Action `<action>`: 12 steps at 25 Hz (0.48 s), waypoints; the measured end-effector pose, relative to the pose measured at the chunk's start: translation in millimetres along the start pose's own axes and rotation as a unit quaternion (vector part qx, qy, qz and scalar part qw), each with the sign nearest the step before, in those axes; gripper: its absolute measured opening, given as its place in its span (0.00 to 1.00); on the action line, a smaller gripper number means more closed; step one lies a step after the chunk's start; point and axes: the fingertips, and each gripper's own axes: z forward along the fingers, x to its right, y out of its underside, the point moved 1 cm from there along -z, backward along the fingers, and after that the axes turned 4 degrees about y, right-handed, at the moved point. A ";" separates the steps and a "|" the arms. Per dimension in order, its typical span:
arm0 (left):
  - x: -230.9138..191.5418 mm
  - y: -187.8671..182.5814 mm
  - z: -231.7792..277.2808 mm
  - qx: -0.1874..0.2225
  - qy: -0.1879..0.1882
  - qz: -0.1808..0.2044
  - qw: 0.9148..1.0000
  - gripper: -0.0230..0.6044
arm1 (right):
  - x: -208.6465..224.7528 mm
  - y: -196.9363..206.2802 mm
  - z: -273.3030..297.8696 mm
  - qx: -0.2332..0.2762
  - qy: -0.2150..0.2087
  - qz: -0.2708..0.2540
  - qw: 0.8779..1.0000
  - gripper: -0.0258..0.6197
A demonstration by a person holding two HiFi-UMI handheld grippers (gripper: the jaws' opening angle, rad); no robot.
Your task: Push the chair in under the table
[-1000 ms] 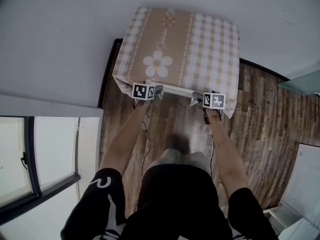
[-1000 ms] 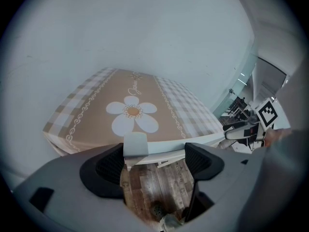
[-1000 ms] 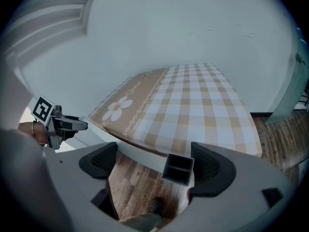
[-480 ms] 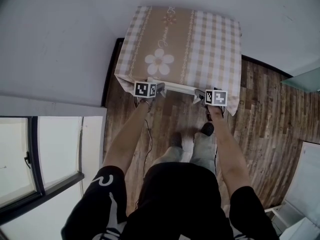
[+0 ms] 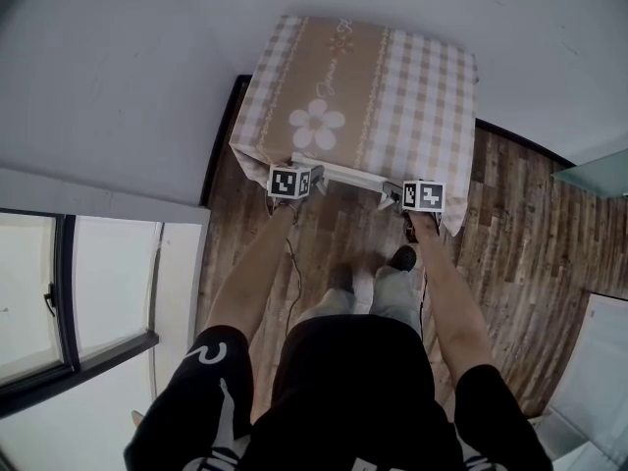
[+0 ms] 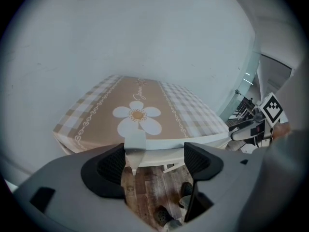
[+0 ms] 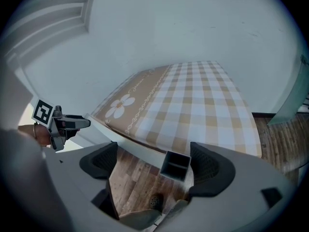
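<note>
since only the top rail of the white tube-framed chair [image 5: 348, 174] shows beyond the beige checked cloth-covered table [image 5: 412, 86], you look nearly done. your left gripper [image 5: 314, 176] and right gripper [image 5: 389, 195] straddle its posts, jaws spread, pinching nothing.

Pale grey plain wall [image 5: 128, 77] fills top and left. Dark brown wood-plank floor [image 5: 520, 253] at right and below. Black skirting strip [image 5: 221, 140] along wall foot. Dark-framed window [image 5: 108, 292] lower left, panes bright with daylight. White flat panel [image 5: 608, 351] in lower right corner. Table in beige-and-white checked cloth [image 5: 412, 77] stands against wall.
</note>
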 end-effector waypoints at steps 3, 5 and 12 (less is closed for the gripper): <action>1.9 -1.9 -6.3 0.009 -0.003 -0.008 1.000 0.68 | -0.4 1.8 -8.1 0.009 -0.002 0.004 1.000 0.79; 1.9 -6.4 -13.6 0.022 -0.005 -0.006 1.000 0.68 | -1.0 2.2 -14.9 0.017 -0.001 0.005 1.000 0.79; 17.4 -33.8 -47.5 0.096 -0.004 -0.002 0.995 0.68 | -1.5 -12.5 -51.7 0.078 0.014 0.012 0.997 0.73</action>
